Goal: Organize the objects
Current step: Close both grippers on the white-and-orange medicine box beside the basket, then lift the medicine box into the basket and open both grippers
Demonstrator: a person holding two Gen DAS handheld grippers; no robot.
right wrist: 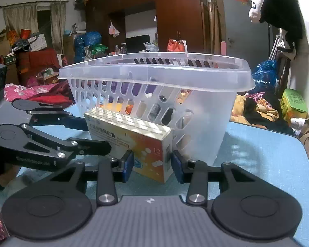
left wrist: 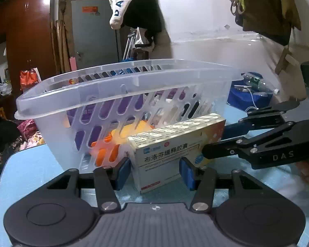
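Now medicine box [left wrist: 171,150] between both claws' pads, against basket [left wrist: 121,86].

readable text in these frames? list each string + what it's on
"布洛芬缓释胶囊": medicine box front.
"12": box end.
"DAS": right gripper body; rest cut off.
"DANGROU": white sleeve of hanging garment; end hidden.
Unreadable: box's small print, left gripper lettering, red door sticker.
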